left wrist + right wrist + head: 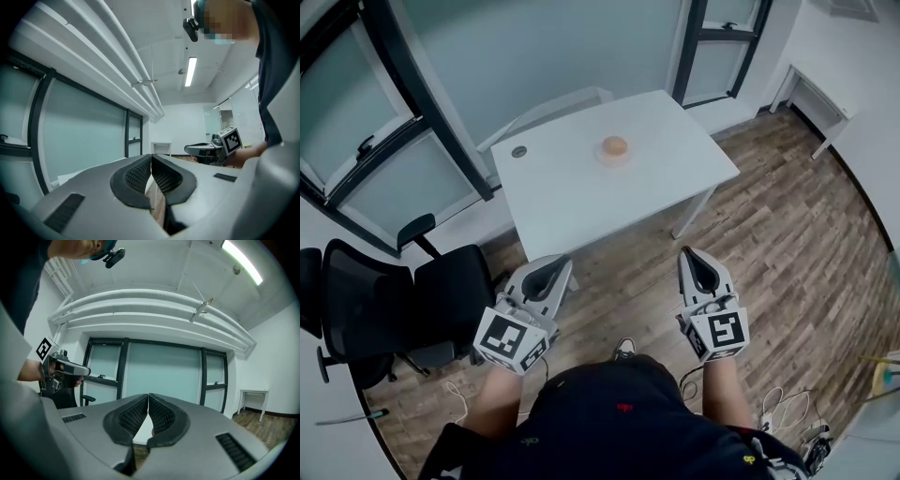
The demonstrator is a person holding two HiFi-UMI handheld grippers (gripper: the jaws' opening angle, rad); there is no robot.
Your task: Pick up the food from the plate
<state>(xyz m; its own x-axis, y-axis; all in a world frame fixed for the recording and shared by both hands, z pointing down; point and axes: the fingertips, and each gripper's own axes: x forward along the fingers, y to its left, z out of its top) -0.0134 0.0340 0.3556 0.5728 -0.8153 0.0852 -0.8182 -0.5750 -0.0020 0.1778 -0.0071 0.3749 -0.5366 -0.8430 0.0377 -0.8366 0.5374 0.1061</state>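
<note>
In the head view a round orange-brown piece of food [614, 145] lies on a small plate [613, 157] near the middle of the white table [581, 197]. My left gripper [551, 269] and right gripper [697, 264] are both held level over the wooden floor, short of the table's near edge and well apart from the food. In the left gripper view the left gripper [151, 161] has its jaws meeting at the tips with nothing between them. The right gripper [148, 401] in its own view is likewise shut and empty.
Black office chairs [403, 309] stand at the left beside the glass partition [403, 169]. A small round cap [519, 151] sits in the table's far left corner. A second white table [811, 94] stands at the far right. Cables [783, 408] lie on the floor at lower right.
</note>
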